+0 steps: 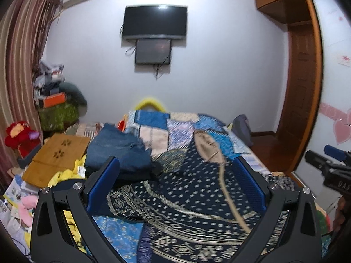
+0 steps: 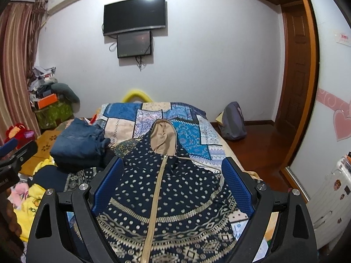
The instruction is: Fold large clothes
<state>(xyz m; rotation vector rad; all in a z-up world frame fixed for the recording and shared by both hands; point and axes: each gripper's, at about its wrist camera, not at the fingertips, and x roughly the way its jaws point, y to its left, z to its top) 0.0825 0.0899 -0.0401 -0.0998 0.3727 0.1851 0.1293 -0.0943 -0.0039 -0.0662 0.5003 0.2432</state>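
Observation:
A dark navy hooded jacket with beige dots, patterned bands and a beige zipper lies spread on the bed, its beige-lined hood pointing away. It also shows in the left wrist view. My right gripper is open and empty, hovering over the jacket's chest. My left gripper is open and empty above the jacket's left part. The right gripper shows at the right edge of the left wrist view; the left gripper shows at the left edge of the right wrist view.
A patchwork blue bedspread covers the bed. Folded jeans lie left of the jacket. Yellow clothes and a wooden board sit at the left. A grey backpack stands on the floor at the right.

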